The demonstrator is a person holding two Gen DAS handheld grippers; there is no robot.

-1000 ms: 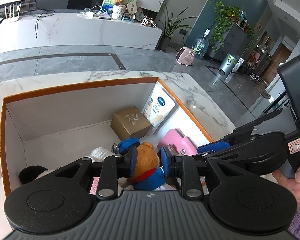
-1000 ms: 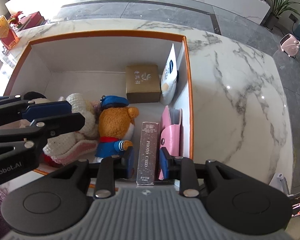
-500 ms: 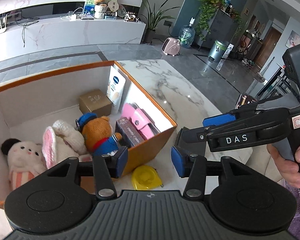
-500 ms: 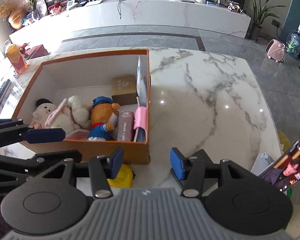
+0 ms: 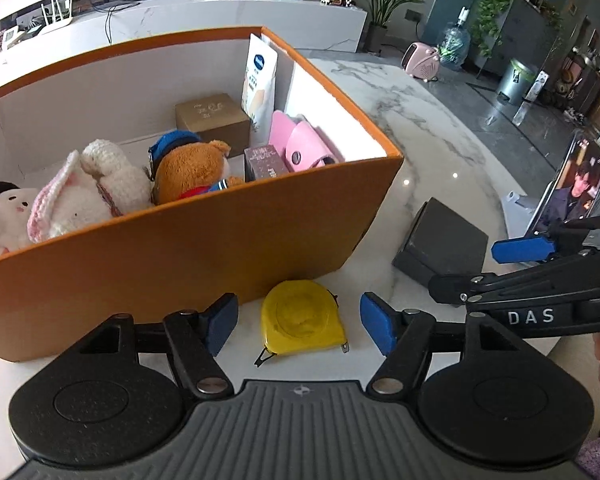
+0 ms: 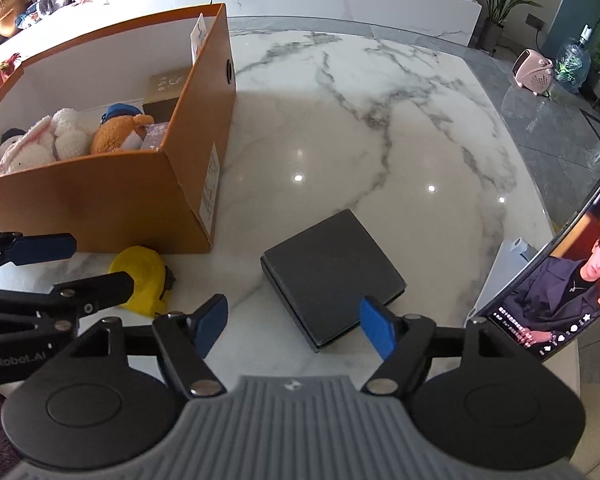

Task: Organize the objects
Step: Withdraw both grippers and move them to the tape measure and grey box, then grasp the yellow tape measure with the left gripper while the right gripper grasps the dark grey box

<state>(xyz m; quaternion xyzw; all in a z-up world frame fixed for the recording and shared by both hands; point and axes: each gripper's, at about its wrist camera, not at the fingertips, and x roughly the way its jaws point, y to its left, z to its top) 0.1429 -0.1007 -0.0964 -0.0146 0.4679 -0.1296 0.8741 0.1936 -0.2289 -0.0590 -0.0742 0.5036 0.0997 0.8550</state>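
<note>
tape measure [image 5: 302, 317], yellow, lying flat on the marble table [image 6: 340, 128] just outside the near wall of the orange box [image 5: 188, 240], its tab end pointing toward the camera. left gripper [image 5: 300, 326] is hovering over it, jaws having just been opening and now standing wide, one pad on each side of the case, neither touching. the case is sitting squarely in the gap, so the left hand is the nearer one for this item. black flat box [image 6: 332, 276] is lying on the table near the orange box's right side, one corner toward the right gripper [image 6: 294, 326], whose jaws have likewise just been opening and are holding nothing. soft toys and cartons are already sitting inside the orange box.
</note>
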